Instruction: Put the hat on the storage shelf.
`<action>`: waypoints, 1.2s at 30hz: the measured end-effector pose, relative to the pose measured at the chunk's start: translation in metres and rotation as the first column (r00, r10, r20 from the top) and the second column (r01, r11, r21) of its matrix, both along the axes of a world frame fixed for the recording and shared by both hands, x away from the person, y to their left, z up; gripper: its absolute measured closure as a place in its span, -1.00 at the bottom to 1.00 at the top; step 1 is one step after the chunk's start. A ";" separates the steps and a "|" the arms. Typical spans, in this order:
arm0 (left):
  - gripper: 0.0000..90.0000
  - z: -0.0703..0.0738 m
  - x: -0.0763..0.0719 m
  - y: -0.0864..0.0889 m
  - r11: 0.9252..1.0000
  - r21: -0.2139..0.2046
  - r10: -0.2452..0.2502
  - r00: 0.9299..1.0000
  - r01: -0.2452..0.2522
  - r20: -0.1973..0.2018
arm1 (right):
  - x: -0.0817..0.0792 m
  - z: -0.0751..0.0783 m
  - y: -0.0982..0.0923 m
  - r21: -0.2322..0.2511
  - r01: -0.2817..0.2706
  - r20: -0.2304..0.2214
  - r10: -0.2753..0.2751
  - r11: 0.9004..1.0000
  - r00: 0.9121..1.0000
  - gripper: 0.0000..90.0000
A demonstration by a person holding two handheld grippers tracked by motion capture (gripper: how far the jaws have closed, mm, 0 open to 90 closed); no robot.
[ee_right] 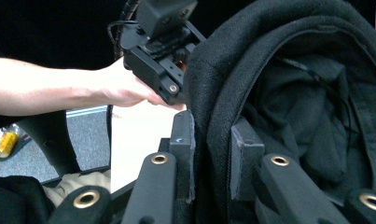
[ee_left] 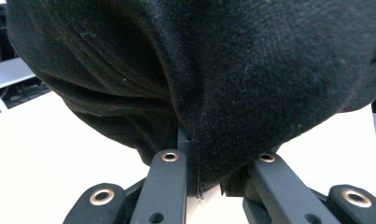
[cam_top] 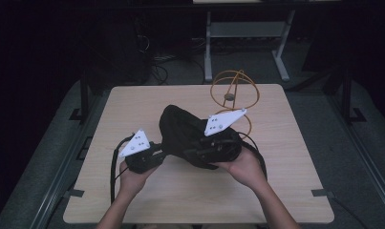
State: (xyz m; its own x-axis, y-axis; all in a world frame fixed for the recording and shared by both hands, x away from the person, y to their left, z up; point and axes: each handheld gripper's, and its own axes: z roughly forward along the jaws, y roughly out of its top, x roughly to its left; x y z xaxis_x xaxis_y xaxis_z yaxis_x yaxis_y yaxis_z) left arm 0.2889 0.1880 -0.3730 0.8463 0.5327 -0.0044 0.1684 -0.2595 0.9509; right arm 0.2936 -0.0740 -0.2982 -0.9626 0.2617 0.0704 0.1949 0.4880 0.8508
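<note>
A black fabric item (cam_top: 185, 131) with a hollow inside hangs just above the wooden table (cam_top: 133, 102), held between both grippers. My left gripper (cam_top: 161, 150) pinches its left edge, and in the left gripper view the cloth (ee_left: 223, 70) drapes over the jaws, which are shut on a fold (ee_left: 211, 170). My right gripper (cam_top: 195, 151) clamps the rim on the right. In the right gripper view its jaws (ee_right: 212, 140) press a doubled edge of the cloth (ee_right: 288, 93), and the left gripper (ee_right: 162, 60) and its hand appear beyond.
An orange wire stand (cam_top: 234, 90) with looped rings and a small grey disc (cam_top: 229, 97) stands on the table just behind the fabric, close to the right gripper's white plate (cam_top: 223, 121). Dark floor and a metal frame (cam_top: 247, 28) lie beyond the far edge.
</note>
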 end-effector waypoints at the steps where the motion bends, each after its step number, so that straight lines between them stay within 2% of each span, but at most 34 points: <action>1: 0.81 0.002 -0.001 0.001 1.000 0.001 0.004 1.000 -0.004 0.006 | 0.000 0.000 0.000 0.000 0.000 0.000 0.000 1.000 1.000 0.62; 3: 0.82 0.012 -0.003 0.004 1.000 0.005 0.011 1.000 -0.011 0.019 | 0.002 0.001 -0.001 0.015 0.010 -0.010 -0.010 1.000 1.000 0.54; 4: 0.82 0.012 -0.003 0.004 1.000 0.005 0.011 1.000 -0.011 0.019 | 0.003 0.001 -0.002 0.022 0.016 -0.017 -0.016 1.000 1.000 0.51; 5: 0.82 0.021 -0.003 0.005 1.000 0.009 0.013 1.000 -0.013 0.027 | 0.004 0.001 -0.003 0.030 0.019 -0.021 -0.018 0.999 1.000 0.47; 6: 0.82 0.021 -0.003 0.005 1.000 0.009 0.013 1.000 -0.013 0.027 | 0.004 0.001 -0.004 0.037 0.022 -0.027 -0.021 0.999 0.999 0.44; 7: 0.82 0.032 -0.003 0.006 1.000 0.013 0.015 0.999 -0.015 0.045 | 0.005 0.001 -0.005 0.042 0.025 -0.035 -0.024 0.999 0.999 0.39; 8: 0.83 0.032 -0.003 0.006 1.000 0.013 0.015 0.999 -0.015 0.045 | 0.005 0.001 -0.006 0.051 0.026 -0.032 -0.025 0.998 0.999 0.34; 14: 0.83 0.062 0.000 0.005 0.998 0.062 0.015 0.997 -0.019 0.072 | 0.006 0.004 -0.014 0.100 0.037 -0.019 -0.035 0.994 0.999 0.11; 17: 0.83 0.066 0.002 0.009 0.998 0.061 0.017 0.998 -0.021 0.065 | 0.005 0.006 -0.018 0.102 0.047 -0.005 -0.047 0.994 0.999 0.04; 18: 0.83 0.067 0.004 0.013 0.999 0.044 0.021 0.998 -0.023 0.052 | 0.005 0.006 -0.023 0.095 0.059 -0.003 -0.059 0.994 0.998 0.03; 19: 0.84 0.067 0.004 0.013 0.999 0.044 0.021 0.998 -0.023 0.052 | 0.005 0.006 -0.023 0.095 0.059 -0.003 -0.059 0.994 0.998 0.03; 23: 0.84 0.069 0.008 0.019 0.999 0.034 0.021 0.999 -0.022 0.036 | 0.008 0.002 -0.030 0.062 0.089 0.001 -0.089 0.994 0.996 -0.03; 32: 0.83 0.069 0.016 0.018 0.997 0.074 0.021 1.000 -0.022 0.016 | 0.014 -0.011 -0.045 0.038 0.116 -0.016 -0.115 0.993 0.993 -0.10; 36: 0.83 0.072 0.017 0.019 0.997 0.077 0.017 1.000 -0.018 0.013 | 0.015 -0.016 -0.052 0.030 0.128 -0.015 -0.128 0.991 0.992 -0.12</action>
State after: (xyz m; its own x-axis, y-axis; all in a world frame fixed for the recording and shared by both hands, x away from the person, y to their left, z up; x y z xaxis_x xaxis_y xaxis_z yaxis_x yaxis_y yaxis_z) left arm 0.3060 0.2072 -0.3012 0.8364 0.5461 0.0475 0.1623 -0.3295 0.9301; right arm 0.3084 -0.1256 -0.3144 -0.9203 0.3801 0.0928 0.2654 0.4321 0.8619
